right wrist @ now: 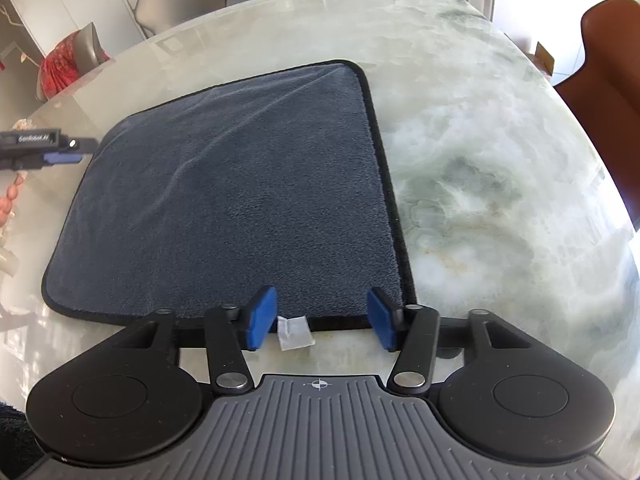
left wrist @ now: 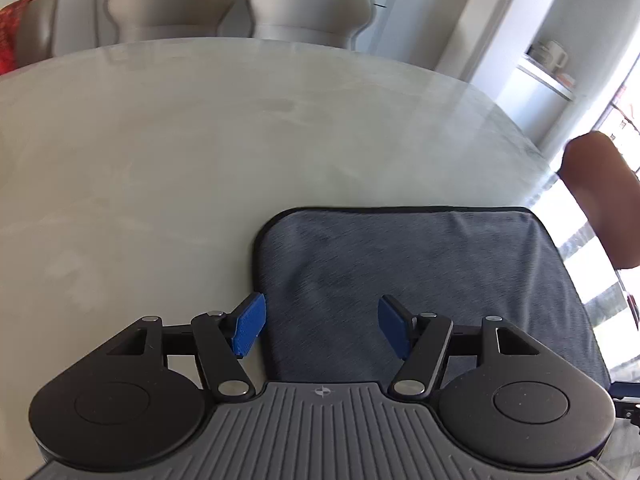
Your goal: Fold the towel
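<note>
Right wrist view: the grey towel [right wrist: 228, 184] lies flat on the marble table [right wrist: 480, 160], its white tag [right wrist: 295, 333] between the spread fingers of the right gripper [right wrist: 322, 318], which hold nothing. The left gripper [left wrist: 321, 328] gapes wide and empty over the towel's left edge, perhaps just above the cloth.

Camera setup: two wrist fisheyes, both low over the table [right wrist: 480, 128].
Left view faces 12 o'clock across the towel [left wrist: 420, 280], chairs [left wrist: 312, 4] beyond. Right view sits nearer, above its near edge. Both share towel and tabletop.
</note>
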Available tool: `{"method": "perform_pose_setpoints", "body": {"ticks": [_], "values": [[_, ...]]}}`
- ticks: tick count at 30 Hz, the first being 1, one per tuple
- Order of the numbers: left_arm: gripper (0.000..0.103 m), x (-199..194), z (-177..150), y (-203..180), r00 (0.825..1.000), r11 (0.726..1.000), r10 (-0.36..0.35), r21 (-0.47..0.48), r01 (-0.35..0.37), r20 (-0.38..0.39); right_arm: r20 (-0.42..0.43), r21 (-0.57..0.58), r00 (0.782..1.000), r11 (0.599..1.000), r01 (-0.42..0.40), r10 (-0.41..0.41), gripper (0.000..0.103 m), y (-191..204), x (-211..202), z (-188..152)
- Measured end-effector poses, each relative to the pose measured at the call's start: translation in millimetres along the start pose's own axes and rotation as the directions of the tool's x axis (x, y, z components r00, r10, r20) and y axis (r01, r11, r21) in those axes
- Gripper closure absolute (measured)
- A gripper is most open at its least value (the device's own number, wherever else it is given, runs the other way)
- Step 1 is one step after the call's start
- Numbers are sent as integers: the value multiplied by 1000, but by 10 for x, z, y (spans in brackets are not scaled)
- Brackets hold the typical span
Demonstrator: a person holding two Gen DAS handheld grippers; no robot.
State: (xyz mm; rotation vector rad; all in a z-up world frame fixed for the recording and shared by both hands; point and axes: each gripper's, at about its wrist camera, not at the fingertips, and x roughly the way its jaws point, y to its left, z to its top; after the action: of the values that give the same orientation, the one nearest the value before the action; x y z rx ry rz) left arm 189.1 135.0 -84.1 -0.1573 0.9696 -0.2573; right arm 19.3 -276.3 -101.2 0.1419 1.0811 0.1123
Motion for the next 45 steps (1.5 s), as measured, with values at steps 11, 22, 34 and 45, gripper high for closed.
{"method": "perform_pose_setpoints", "body": {"ticks": [11, 22, 34, 45], "values": [[40, 171, -61, 194, 997, 992, -62, -111, 57, -40, 36, -26, 999, 999, -25, 26, 48, 175, -122, -15], [51, 383, 94, 42, 996, 999, -45, -17, 44, -74, 42, -55, 998, 997, -47, 49, 48, 464, -214, -58], [98, 364, 179, 11, 985, 990, -129, -68, 122, -112, 18, -365, 946, 883, -295, 324, 48, 1570, -43, 122], [98, 362, 210, -41, 985, 993, -113, -34, 110, -129, -61, -523, 932, 784, -335, 357, 49, 2545, 533, 37]]}}
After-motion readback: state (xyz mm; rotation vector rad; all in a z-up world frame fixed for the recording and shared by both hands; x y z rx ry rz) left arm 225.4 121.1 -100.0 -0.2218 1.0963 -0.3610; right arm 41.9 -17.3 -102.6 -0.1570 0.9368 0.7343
